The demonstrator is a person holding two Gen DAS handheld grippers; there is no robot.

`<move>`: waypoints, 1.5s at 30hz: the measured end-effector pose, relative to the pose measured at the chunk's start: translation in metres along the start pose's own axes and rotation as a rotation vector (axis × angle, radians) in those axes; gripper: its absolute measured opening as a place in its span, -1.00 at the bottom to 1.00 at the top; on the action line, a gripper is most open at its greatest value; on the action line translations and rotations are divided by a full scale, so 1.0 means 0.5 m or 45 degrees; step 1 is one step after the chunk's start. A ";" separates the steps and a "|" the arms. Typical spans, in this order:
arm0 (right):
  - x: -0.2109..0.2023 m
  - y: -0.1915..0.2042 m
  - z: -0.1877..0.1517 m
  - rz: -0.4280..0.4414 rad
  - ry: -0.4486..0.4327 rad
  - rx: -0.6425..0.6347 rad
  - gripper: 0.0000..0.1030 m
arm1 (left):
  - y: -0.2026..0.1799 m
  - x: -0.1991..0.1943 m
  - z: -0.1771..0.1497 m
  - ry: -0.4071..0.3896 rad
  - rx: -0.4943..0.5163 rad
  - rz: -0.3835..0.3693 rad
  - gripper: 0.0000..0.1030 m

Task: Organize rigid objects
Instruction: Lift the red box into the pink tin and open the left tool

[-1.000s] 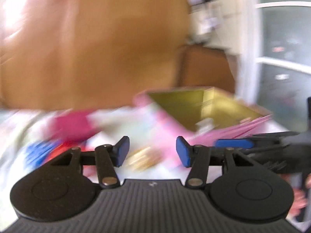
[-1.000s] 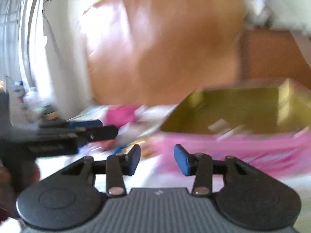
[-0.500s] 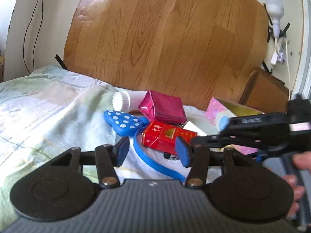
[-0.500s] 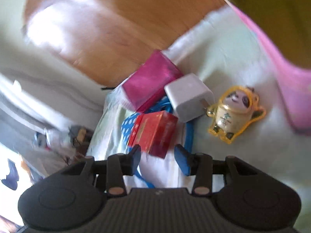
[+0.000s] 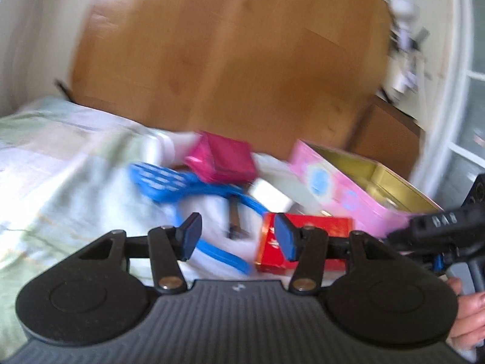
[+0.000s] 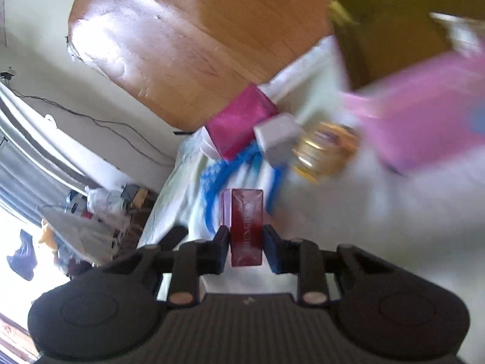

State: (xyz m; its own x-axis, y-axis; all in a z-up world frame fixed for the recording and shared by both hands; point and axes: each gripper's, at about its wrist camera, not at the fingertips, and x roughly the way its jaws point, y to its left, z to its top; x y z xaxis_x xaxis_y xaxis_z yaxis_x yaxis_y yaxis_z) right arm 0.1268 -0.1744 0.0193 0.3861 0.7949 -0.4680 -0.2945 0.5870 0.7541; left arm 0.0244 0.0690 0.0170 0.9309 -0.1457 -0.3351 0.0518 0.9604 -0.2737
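Left wrist view: left gripper [image 5: 238, 236] hangs over the bedspread [image 5: 60, 163] w/ jaws wide apart and nothing between them. Ahead lie a blue hairband [image 5: 194, 188], a magenta pouch [image 5: 224, 159], a white bottle [image 5: 163, 148] behind it, and a white charger block [image 5: 271, 195]. The red box [image 5: 315, 227] sits at right, partly hidden by the right-hand blue pad; the right gripper [image 5: 424, 236] reaches in from the frame edge toward it. Behind it stands the pink tin [image 5: 327, 182], lid off, gold interior showing. View is motion-blurred, so fine contact is not readable here.

Right wrist view: right gripper [image 6: 246, 244] is closed narrow on the red box [image 6: 246, 227] — both pads press its long sides, box standing on edge between them. Beyond lie the hairband [image 6: 224, 179], pouch [image 6: 239, 121], charger block [image 6: 277, 138], a gold-yellow figurine charm [image 6: 321, 151], and the pink tin [image 6: 430, 121] at upper right, blurred.

Step in hand, as judged: carry the box to the tin. To do it well — keep the squeeze steady, since the pads hold only the near end and the box could pivot; lift clear of the hairband loop before swinging right; bring the box above the tin's rim, lower it inside, then release. Left gripper should stay back, out of the path.
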 end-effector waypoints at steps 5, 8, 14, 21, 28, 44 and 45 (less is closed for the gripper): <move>-0.144 -0.079 -0.054 -0.033 -0.060 0.073 -0.49 | -0.082 0.021 -0.003 0.124 0.027 -0.263 0.05; -0.223 -0.109 -0.068 -0.151 -0.146 0.054 -0.39 | -0.146 0.052 -0.011 0.202 0.069 -0.364 0.05; -0.295 -0.054 -0.122 -0.530 -0.377 -0.378 0.34 | -0.230 0.120 -0.020 0.316 0.156 -0.429 0.05; -0.229 0.019 -0.171 -0.593 -0.296 -0.813 0.45 | -0.260 0.128 -0.051 0.442 0.163 -0.463 0.05; -0.205 0.018 -0.145 -0.582 -0.317 -0.826 -0.11 | -0.269 0.115 -0.039 0.387 0.156 -0.460 0.06; -0.117 0.005 0.079 -0.701 -0.650 -0.820 -0.13 | -0.360 0.289 0.109 0.065 0.281 -0.241 0.05; -0.110 -0.002 0.082 -0.728 -0.662 -0.818 -0.13 | -0.364 0.299 0.109 0.069 0.283 -0.246 0.05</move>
State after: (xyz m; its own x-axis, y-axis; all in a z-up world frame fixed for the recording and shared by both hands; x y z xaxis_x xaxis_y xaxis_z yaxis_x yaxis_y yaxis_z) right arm 0.1419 -0.2249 0.0632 0.9057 0.2921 -0.3072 -0.3022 0.9531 0.0154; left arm 0.1740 -0.1145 0.0658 0.8756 -0.3375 -0.3456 0.3097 0.9412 -0.1347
